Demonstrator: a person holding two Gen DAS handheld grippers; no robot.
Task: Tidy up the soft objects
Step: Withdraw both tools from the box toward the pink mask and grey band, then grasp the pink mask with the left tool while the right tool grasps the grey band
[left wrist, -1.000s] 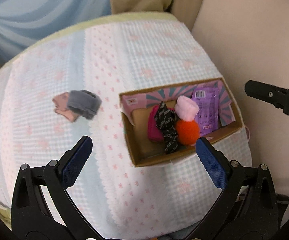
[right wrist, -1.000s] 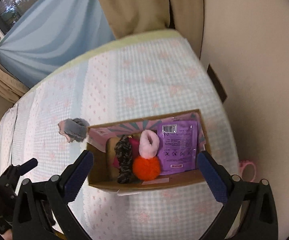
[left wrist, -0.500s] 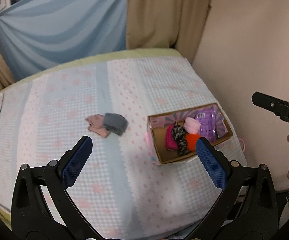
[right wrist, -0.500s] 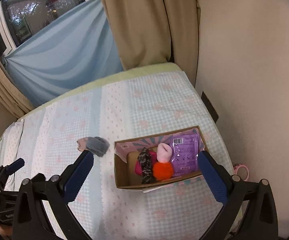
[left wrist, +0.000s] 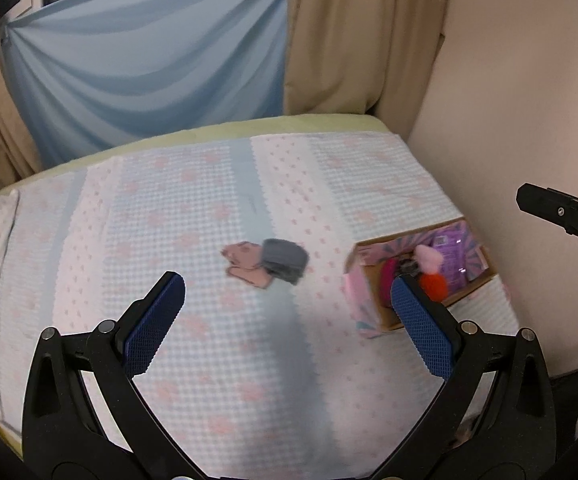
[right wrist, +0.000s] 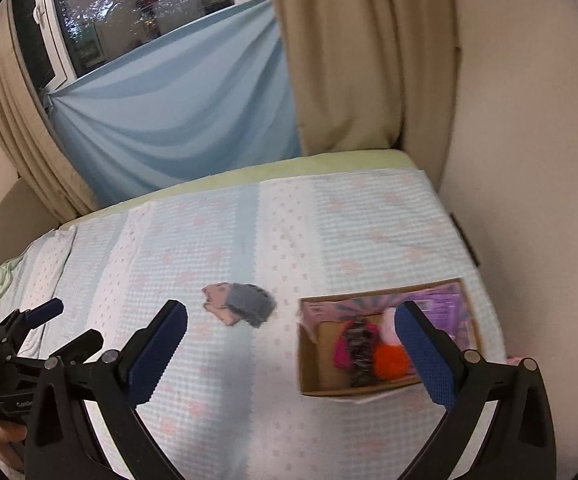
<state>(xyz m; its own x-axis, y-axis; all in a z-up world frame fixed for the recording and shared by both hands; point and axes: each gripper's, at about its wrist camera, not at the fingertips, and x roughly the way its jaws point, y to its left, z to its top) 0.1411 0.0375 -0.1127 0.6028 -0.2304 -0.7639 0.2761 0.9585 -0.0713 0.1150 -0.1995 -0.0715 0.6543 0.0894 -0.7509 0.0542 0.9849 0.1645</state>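
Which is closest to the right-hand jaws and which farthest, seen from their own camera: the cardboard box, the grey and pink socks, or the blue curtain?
1. Cardboard box, low right, just beyond the jaws.
2. Grey and pink socks, mid-bed, left of the box.
3. Blue curtain, behind the bed's far edge.

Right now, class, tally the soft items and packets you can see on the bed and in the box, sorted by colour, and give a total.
Grey and pink: 1, the folded cloth on the bed
Magenta: 1, cloth item in the box
Black patterned: 1, cloth
Orange: 1, pom-pom
Pale pink: 1, soft roll
Purple: 1, packet
Total: 6
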